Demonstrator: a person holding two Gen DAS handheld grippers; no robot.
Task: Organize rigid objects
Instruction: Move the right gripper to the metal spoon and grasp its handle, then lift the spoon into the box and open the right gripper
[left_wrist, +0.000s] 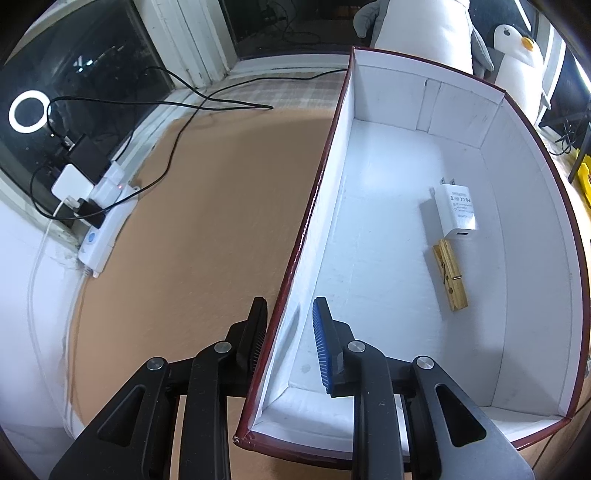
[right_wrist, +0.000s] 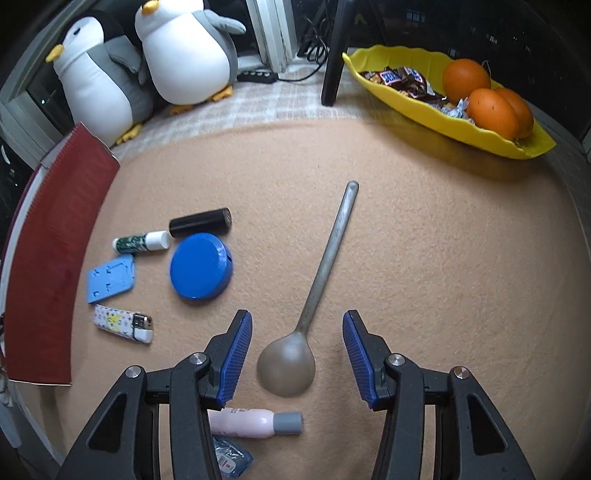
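Right gripper open over a metal spoon; left gripper astride the wall of a box.

Lower centre of the right view: blue ribbed pads spread wide, dull grey spoon bowl directly between, nothing gripped; slim handle running away toward upper centre, long axis along the fingers. Further left on peach felt: lighter, round blue case, black cylinder. In the left view: narrow gap across the box's thin red-edged wall, pads apparently not touching; inside, right of centre, wooden clothespin, then white charger.
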